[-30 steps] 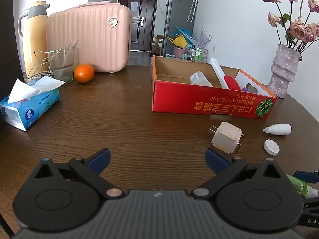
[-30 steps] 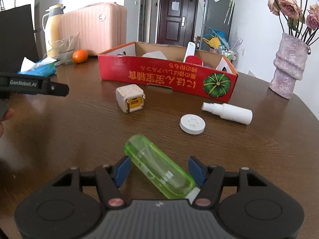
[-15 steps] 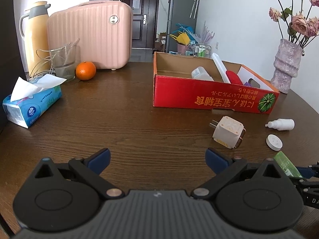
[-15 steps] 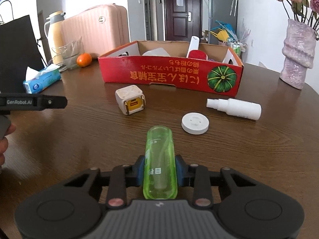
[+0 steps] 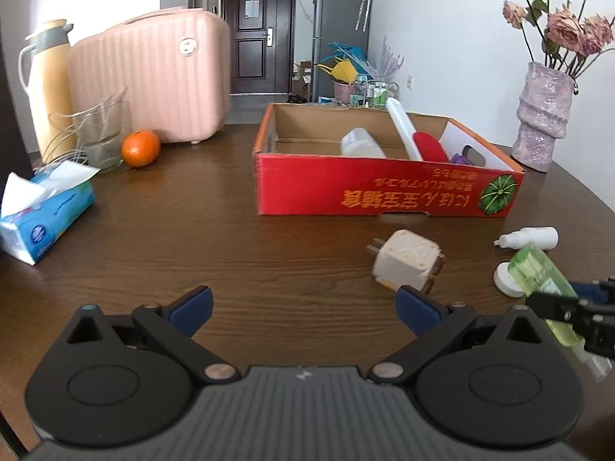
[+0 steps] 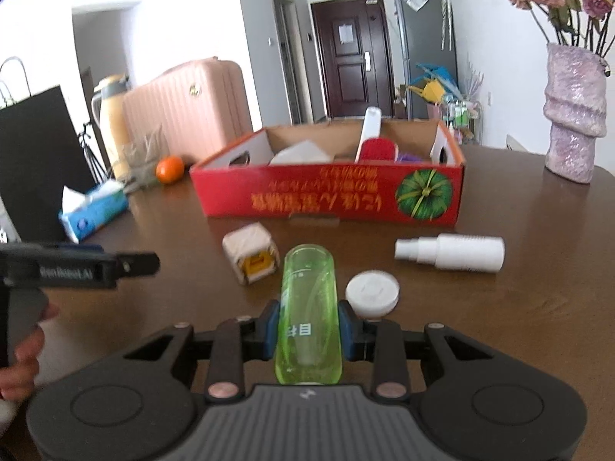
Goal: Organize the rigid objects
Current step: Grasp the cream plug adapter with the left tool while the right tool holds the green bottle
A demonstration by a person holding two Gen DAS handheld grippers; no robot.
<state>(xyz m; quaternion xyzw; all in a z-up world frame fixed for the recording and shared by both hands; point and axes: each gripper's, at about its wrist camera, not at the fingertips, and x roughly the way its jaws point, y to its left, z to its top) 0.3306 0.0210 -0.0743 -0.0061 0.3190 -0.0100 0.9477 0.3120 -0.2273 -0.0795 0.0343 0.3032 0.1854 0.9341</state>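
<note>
My right gripper (image 6: 307,330) is shut on a clear green bottle (image 6: 309,299) and holds it above the table, pointing at the red cardboard box (image 6: 330,196). The bottle also shows in the left wrist view (image 5: 538,272). On the table in front of the box lie a white plug adapter (image 6: 251,257), a white round cap (image 6: 372,294) and a white spray bottle (image 6: 453,257). My left gripper (image 5: 303,303) is open and empty above the table, with the adapter (image 5: 405,265) just beyond its right finger. The box (image 5: 388,192) holds several items.
A pink suitcase (image 5: 153,84), a yellow thermos (image 5: 50,84), a glass jug (image 5: 100,134), an orange (image 5: 140,148) and a tissue pack (image 5: 46,215) stand at the left. A purple vase (image 5: 542,115) with roses stands at the right beyond the box.
My right gripper has closed on the green bottle, turned it lengthwise and lifted it off the table toward the box. My left gripper stays open and has drifted slightly.
</note>
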